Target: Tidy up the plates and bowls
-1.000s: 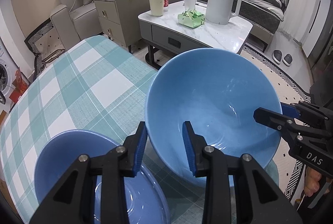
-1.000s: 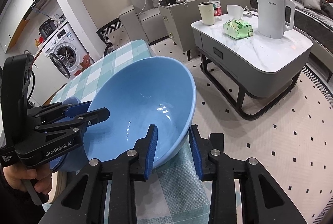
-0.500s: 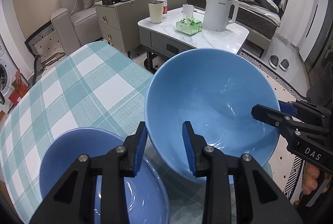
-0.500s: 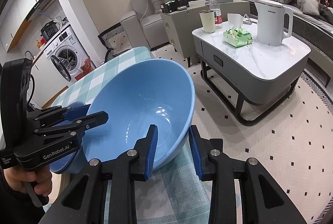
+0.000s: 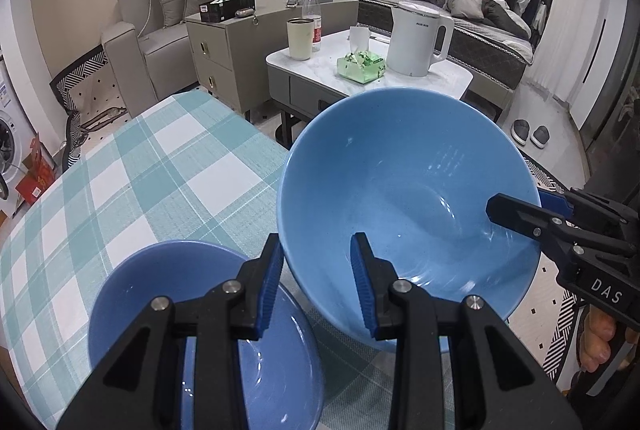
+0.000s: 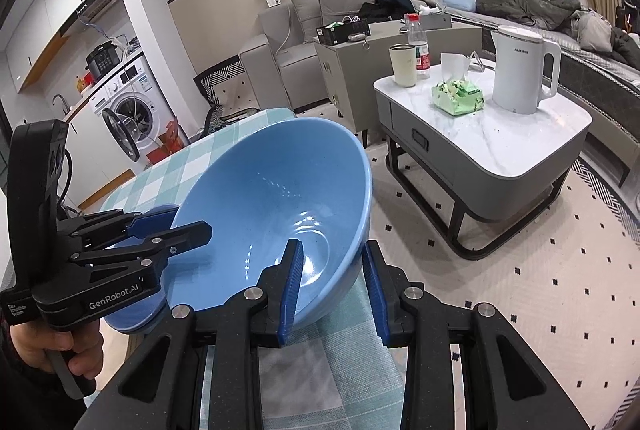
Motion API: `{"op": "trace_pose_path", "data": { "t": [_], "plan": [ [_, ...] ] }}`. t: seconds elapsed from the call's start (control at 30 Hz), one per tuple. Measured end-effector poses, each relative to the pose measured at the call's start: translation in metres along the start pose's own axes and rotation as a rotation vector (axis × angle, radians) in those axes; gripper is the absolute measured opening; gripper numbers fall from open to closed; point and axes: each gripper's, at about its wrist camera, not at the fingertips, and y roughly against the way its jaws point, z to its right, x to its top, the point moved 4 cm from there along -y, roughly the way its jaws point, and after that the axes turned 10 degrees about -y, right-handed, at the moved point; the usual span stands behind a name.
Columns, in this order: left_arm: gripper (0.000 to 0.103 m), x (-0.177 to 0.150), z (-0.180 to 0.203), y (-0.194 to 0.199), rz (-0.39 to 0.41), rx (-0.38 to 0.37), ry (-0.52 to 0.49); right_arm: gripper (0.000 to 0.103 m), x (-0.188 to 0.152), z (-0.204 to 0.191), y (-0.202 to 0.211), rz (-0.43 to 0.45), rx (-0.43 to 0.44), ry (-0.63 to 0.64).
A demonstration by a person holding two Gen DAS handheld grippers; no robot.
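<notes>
Two grippers, left gripper (image 5: 316, 280) and right gripper (image 6: 332, 284), clamp the big bowl (image 5: 404, 190); lift level, then lower it into the small bowl (image 5: 200, 330) at lower left.

Glossy glazed blue bowl (image 5: 404, 190); matt woven checked tablecloth (image 5: 152, 166); smooth polished marble-look coffee table (image 6: 520, 134).

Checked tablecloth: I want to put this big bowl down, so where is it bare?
Bare: the checked tablecloth beyond the smaller blue bowl, toward its far edge. Crowded: the near edge, where that bowl sits beside the held large blue bowl.
</notes>
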Motion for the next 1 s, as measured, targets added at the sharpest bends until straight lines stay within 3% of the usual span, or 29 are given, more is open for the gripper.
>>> {"op": "trace_pose_path", "data": {
  "t": [1.0],
  "plan": [
    [0.033,-0.005,-0.017,0.043,0.086,0.007,0.032,0.031,-0.002,-0.033,0.031,0.082,0.024,0.072]
  ]
}}
